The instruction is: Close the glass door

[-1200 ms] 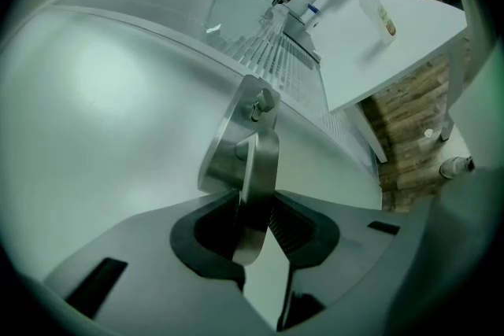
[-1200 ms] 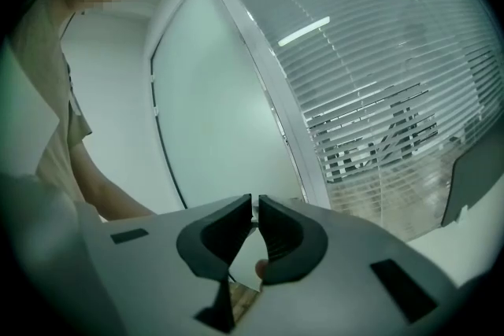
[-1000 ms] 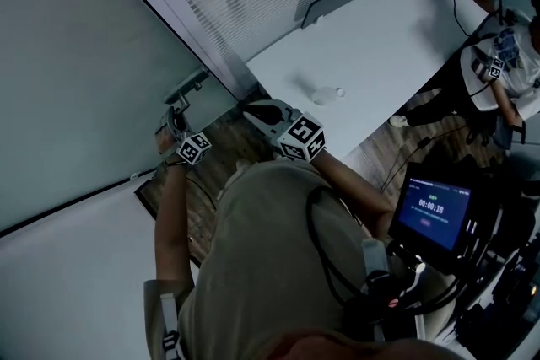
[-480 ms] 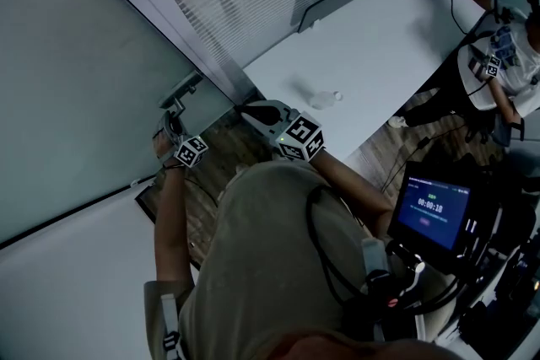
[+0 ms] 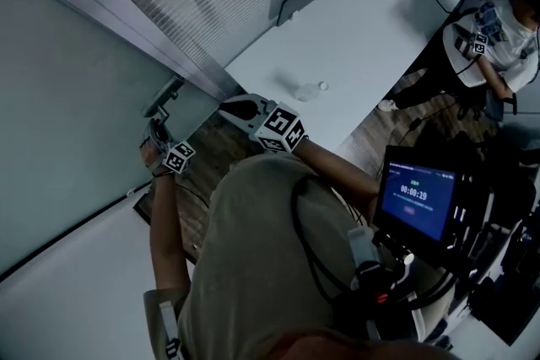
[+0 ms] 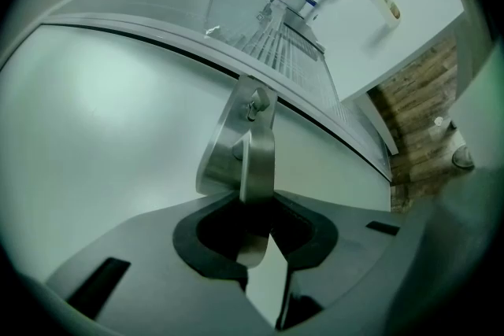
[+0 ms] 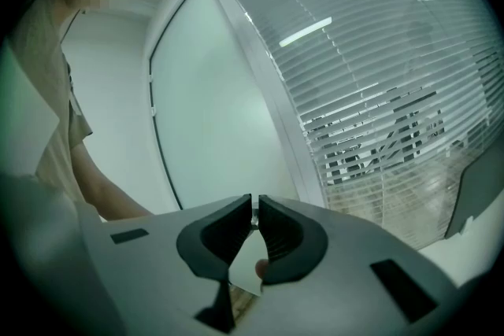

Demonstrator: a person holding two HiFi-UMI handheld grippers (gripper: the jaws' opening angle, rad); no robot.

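- Closing round the brushed steel lever handle (image 6: 256, 157), the left gripper (image 6: 256, 210) has just been narrowing its jaws. The lever runs between them, and they sit nearly together, pinching its flat sides.
- That handle is mounted on the frosted glass door (image 6: 102, 114), which stands at the person's left beside the grey metal frame post (image 5: 118, 21). Whether a gap remains there I cannot tell.
- The right gripper (image 7: 254, 208) hangs apart from the door, its jaws pressed together on nothing.
- For this step, I judge the grip should sit squarely on the lever, not out at its tip, so it won't slip.
- Move the door in 1 steady sweep along its swing without twisting the lever down, and keep the idle gripper away from the frame.
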